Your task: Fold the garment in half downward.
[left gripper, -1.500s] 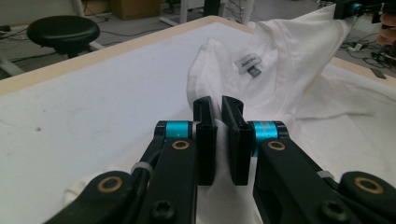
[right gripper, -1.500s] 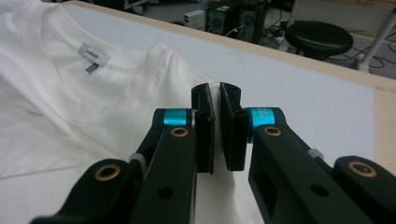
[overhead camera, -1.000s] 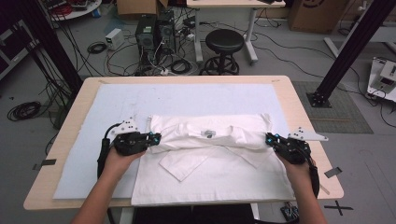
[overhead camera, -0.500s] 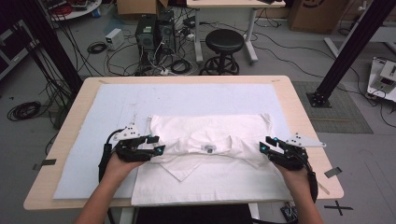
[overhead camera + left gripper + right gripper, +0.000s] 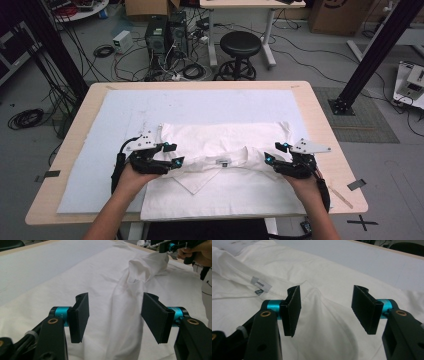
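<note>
A white T-shirt lies folded on the pale mat, its neck label facing up near the middle. My left gripper rests low at the shirt's left fold and my right gripper at its right fold. Both have just been opening their jaws. In the left gripper view the left gripper stands open, a raised ridge of cloth between the pads and clear of them. In the right gripper view the right gripper is open over a soft hump of cloth, beside the label.
The mat covers most of the wooden table; the shirt's lower part hangs near the front edge. Beyond the table stand a black stool, computer towers with floor cables, and a black frame post at the right.
Both grippers went from shut on the shirt's folded edge to open, letting it go. The fold came toward the near side and now lies on the shirt. Both hands shifted slightly inward.
</note>
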A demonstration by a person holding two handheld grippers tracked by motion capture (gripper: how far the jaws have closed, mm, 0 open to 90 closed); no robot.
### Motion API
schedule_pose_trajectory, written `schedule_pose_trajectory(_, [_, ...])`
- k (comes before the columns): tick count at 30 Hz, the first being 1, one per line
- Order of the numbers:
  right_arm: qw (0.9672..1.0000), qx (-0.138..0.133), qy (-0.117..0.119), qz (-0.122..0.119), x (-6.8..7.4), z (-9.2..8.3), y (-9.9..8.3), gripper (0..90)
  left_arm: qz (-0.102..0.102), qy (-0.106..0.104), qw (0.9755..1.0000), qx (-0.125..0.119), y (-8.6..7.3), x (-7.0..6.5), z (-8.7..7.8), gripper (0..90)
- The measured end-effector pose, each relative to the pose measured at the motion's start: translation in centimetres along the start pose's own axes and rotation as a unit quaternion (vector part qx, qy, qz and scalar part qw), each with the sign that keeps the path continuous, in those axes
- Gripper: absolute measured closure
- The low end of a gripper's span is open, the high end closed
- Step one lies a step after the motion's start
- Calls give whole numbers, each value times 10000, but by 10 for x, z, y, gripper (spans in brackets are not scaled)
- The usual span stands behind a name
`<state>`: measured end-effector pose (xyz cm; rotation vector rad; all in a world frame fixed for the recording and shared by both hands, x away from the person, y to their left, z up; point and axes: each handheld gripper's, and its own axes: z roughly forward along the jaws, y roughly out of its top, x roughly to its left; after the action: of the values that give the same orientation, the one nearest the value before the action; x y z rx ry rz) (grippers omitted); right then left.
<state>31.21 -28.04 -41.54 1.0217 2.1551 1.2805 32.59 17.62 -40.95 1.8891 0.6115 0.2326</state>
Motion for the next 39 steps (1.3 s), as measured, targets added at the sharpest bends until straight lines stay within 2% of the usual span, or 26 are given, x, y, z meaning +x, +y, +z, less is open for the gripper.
schedule_pose_trajectory(5, [10000,40,13,-36,1,5,3,382,68,-90,9999,60,2,-6,7,394])
schedule_pose_trajectory(10, [9996,139,167,-170,10,12,8,371,167,-182,9996,167,0,-15,13,393])
schedule_pose_trajectory(14, [9992,211,220,-240,14,16,9,371,179,-213,9994,225,-2,-15,15,393])
schedule_pose_trajectory(15, [9990,237,208,-304,15,19,9,371,179,-213,9994,225,-2,-15,15,393])
schedule_pose_trajectory(16, [9986,328,210,-365,19,28,12,390,117,-183,9995,224,-3,-13,16,391])
schedule_pose_trajectory(21, [9979,498,191,-364,23,44,16,443,61,-168,9997,177,-3,-12,15,391])
schedule_pose_trajectory(22, [9973,603,182,-386,24,50,17,481,38,-144,9998,139,-3,-11,12,391])
schedule_pose_trajectory(23, [9944,919,182,-482,30,61,17,723,8,-102,9999,105,-4,-9,9,391])
schedule_pose_trajectory(24, [9944,919,182,-482,30,61,17,723,8,-102,9999,105,-4,-9,9,391])
schedule_pose_trajectory(25, [9941,925,139,-547,31,61,16,784,-6,-91,9999,89,-4,-8,7,391])
schedule_pose_trajectory(27, [9942,894,172,-567,32,59,16,839,-62,-59,9999,74,-6,-5,5,391])
schedule_pose_trajectory(30, [9951,781,211,-571,32,53,16,849,-128,-29,9999,65,-7,-2,4,390])
schedule_pose_trajectory(31, [9961,608,275,-569,35,40,14,851,-131,-38,9999,49,-7,-1,1,391])
schedule_pose_trajectory(33, [9962,576,291,-581,36,36,12,851,-141,-48,9999,34,-7,-1,-1,391])
schedule_pose_trajectory(35, [9964,460,357,-614,43,16,4,850,-130,-46,9999,21,-7,-1,-3,391])
schedule_pose_trajectory(36, [9964,460,357,-614,43,16,4,850,-125,-34,9999,12,-7,-1,-5,391])
schedule_pose_trajectory(38, [9967,361,404,-607,50,3,-2,849,-148,-45,9999,-34,-8,-1,-7,390])
schedule_pose_trajectory(39, [9966,344,412,-630,58,-8,-10,849,-154,-62,9999,-33,-8,-1,-9,389])
